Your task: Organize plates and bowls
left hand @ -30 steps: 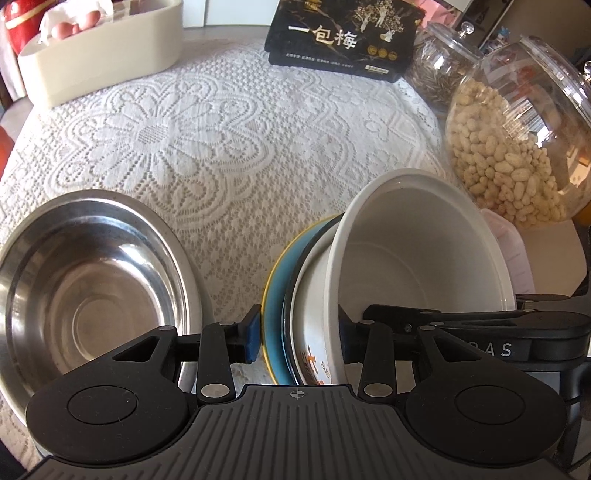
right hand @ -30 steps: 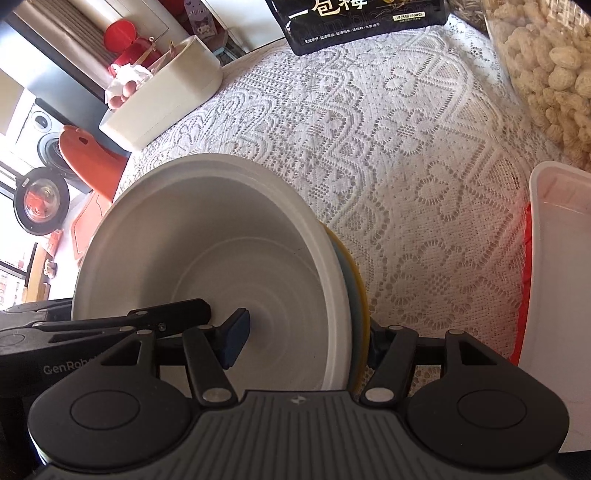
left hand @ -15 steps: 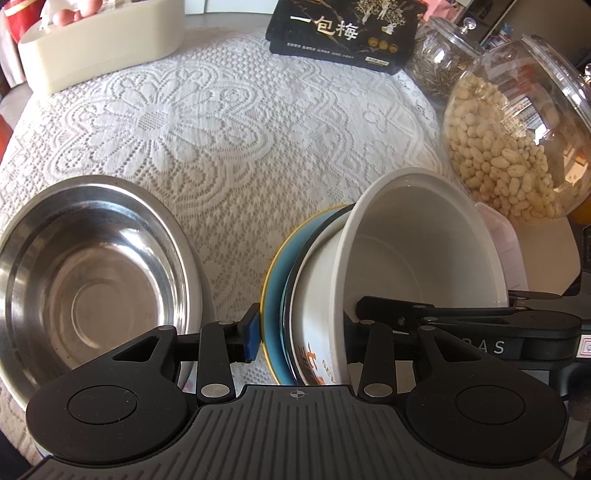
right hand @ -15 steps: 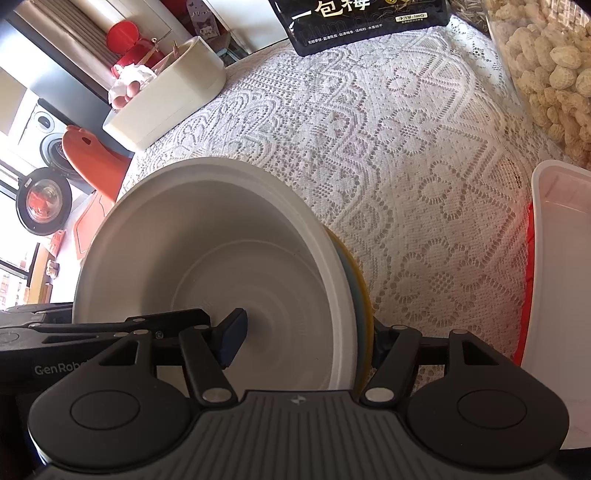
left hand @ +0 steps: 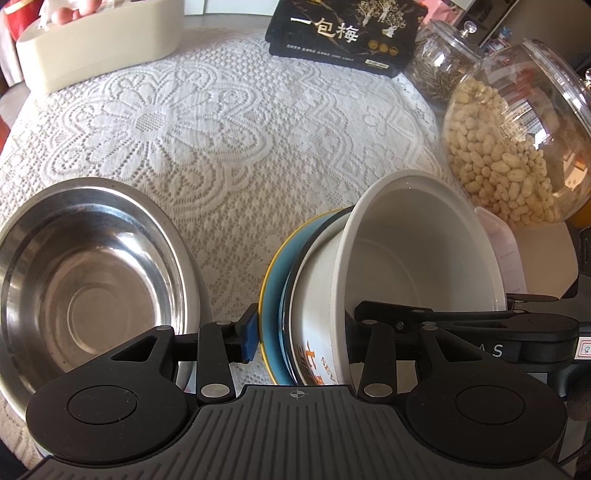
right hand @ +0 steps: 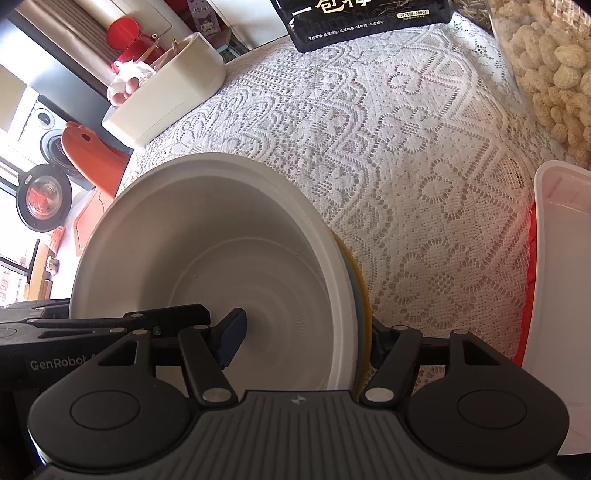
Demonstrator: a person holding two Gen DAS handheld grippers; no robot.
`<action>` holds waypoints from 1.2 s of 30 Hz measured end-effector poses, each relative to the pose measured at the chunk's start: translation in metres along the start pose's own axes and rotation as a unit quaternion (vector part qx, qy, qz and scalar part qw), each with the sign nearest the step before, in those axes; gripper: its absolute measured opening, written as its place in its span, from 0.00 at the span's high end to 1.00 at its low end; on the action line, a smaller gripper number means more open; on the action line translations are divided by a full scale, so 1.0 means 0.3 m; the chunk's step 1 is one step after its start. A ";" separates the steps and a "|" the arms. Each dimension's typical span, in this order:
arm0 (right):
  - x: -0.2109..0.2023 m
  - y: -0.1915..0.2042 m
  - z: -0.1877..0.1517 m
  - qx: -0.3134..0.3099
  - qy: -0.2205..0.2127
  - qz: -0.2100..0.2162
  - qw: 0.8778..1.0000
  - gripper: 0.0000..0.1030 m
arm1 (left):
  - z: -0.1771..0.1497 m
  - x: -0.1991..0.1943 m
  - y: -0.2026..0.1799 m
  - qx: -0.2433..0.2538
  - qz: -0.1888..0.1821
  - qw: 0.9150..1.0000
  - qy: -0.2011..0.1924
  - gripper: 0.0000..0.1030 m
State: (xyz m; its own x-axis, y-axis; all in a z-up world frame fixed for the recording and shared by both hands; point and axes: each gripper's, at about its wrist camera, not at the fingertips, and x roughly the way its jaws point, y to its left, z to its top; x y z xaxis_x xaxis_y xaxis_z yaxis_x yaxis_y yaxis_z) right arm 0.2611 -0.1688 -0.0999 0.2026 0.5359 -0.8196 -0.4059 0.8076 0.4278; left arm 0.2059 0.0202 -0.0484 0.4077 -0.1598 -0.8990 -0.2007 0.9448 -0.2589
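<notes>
Both grippers clamp one nested stack: a white bowl (left hand: 417, 251) inside a printed white bowl (left hand: 317, 332), on a blue plate with a yellow rim (left hand: 275, 291). The stack is tilted on edge above the lace tablecloth. My left gripper (left hand: 299, 336) is shut on the stack's rims, one finger (left hand: 248, 334) behind the plate, the other inside the white bowl. My right gripper (right hand: 303, 339) is shut on the same stack (right hand: 207, 258) from the other side. An empty steel bowl (left hand: 88, 284) sits on the cloth to the left.
A glass jar of peanuts (left hand: 513, 155) and a jar of seeds (left hand: 439, 66) stand at the right. A black snack bag (left hand: 343, 33) lies at the back, a cream box (left hand: 99, 48) at the back left. A white tray with a red edge (right hand: 561, 295) lies right.
The held stack has moved slightly nearer and lower over the table. Both grips are unchanged.
</notes>
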 end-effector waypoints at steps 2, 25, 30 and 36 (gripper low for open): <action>0.000 -0.002 0.000 0.000 0.000 0.001 1.000 0.36 | -0.001 0.000 0.000 0.001 -0.002 1.000 -0.001 0.57; -0.005 -0.031 -0.007 0.027 0.006 0.023 0.999 0.36 | 0.004 -0.001 -0.012 0.023 -0.035 0.999 0.009 0.33; 0.002 -0.043 0.002 0.024 0.016 0.033 0.999 0.37 | 0.008 0.008 -0.011 0.015 -0.031 0.999 0.014 0.35; 0.008 -0.038 0.005 0.045 0.031 0.044 0.998 0.40 | 0.030 0.012 0.009 0.007 -0.046 0.998 0.035 0.35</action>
State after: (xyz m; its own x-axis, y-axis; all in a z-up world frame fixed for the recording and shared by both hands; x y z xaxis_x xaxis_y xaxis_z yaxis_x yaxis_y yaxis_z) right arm 0.2677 -0.1764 -0.1063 0.1128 0.5923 -0.7977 -0.3381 0.7778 0.5298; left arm 0.2148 0.0249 -0.0492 0.3597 -0.2655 -0.8945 -0.1521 0.9291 -0.3370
